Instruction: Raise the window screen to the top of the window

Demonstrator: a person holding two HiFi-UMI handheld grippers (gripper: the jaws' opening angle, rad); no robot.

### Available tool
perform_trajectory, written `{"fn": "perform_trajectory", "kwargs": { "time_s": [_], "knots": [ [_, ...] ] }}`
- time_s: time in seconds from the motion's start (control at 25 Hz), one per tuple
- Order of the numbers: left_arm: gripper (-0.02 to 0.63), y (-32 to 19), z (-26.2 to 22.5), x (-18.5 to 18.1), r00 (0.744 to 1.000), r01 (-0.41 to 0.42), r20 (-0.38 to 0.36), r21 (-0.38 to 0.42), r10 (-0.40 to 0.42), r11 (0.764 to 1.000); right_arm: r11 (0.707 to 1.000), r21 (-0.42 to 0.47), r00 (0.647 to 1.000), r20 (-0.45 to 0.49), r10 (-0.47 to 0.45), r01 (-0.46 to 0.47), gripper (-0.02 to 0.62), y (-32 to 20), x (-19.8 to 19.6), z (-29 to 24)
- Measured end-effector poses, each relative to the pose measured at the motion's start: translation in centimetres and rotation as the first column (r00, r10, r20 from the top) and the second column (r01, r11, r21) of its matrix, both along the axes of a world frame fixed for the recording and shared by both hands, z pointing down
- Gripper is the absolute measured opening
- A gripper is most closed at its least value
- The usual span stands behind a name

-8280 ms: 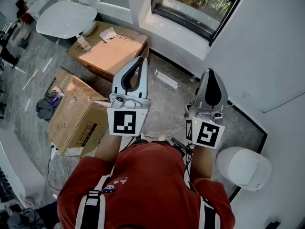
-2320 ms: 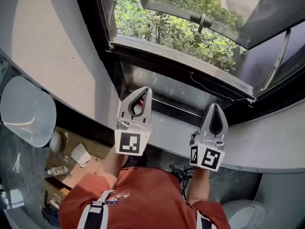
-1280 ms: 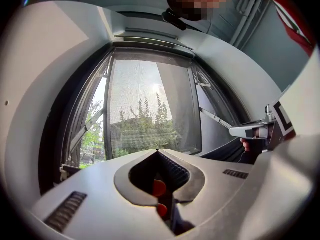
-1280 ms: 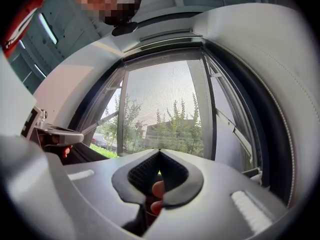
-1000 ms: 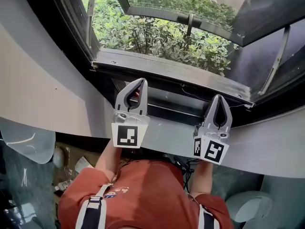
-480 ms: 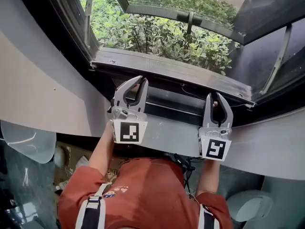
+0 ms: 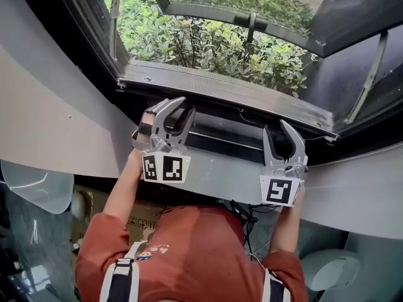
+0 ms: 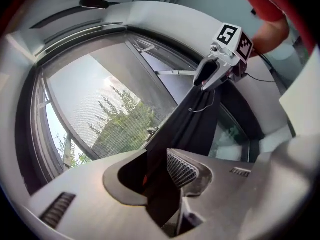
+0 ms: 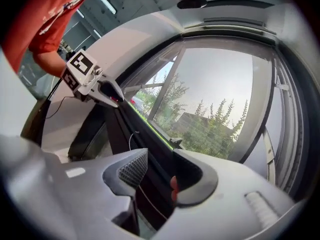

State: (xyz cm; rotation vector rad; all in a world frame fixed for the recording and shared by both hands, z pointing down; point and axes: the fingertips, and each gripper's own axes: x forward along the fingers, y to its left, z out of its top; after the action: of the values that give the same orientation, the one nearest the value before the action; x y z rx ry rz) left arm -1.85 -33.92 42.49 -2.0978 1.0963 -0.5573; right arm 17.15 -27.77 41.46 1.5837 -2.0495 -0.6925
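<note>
The window screen [image 7: 220,88] is grey mesh with a dark rail.

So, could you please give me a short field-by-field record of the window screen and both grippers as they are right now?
setting: person in a red shirt at a window above a white sill
black horizontal screen bar: runs between the jaws of both grippers
left gripper: jaws opening, astride the bar, pads not pressing
right gripper: jaws opening, astride the same bar
grey mesh: spans the opening above the bar
outside: green shrubs
</note>
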Motion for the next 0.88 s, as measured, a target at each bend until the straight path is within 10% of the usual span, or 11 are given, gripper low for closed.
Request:
{"fn": "perform_trajectory", "kwargs": {
  "time_s": [0.32, 0.88],
  "knots": [
    [0.152, -1.5, 2.4, -0.6, 0.959, 0.013, 0.285, -0.010, -0.009, 1.000, 0.999, -0.044, 0.976, -0.218, 0.010, -0.020, 0.170, -0.3, 1.1, 1.4],
    [0.155, -2.1, 2.8, -0.6, 0.905, 0.001, 0.426, 0.015, -0.007, 1.000, 0.982, -0.154, 0.896, -0.443, 0.028, -0.107, 0.170, -0.8, 3.4, 4.2]
  ]
}}
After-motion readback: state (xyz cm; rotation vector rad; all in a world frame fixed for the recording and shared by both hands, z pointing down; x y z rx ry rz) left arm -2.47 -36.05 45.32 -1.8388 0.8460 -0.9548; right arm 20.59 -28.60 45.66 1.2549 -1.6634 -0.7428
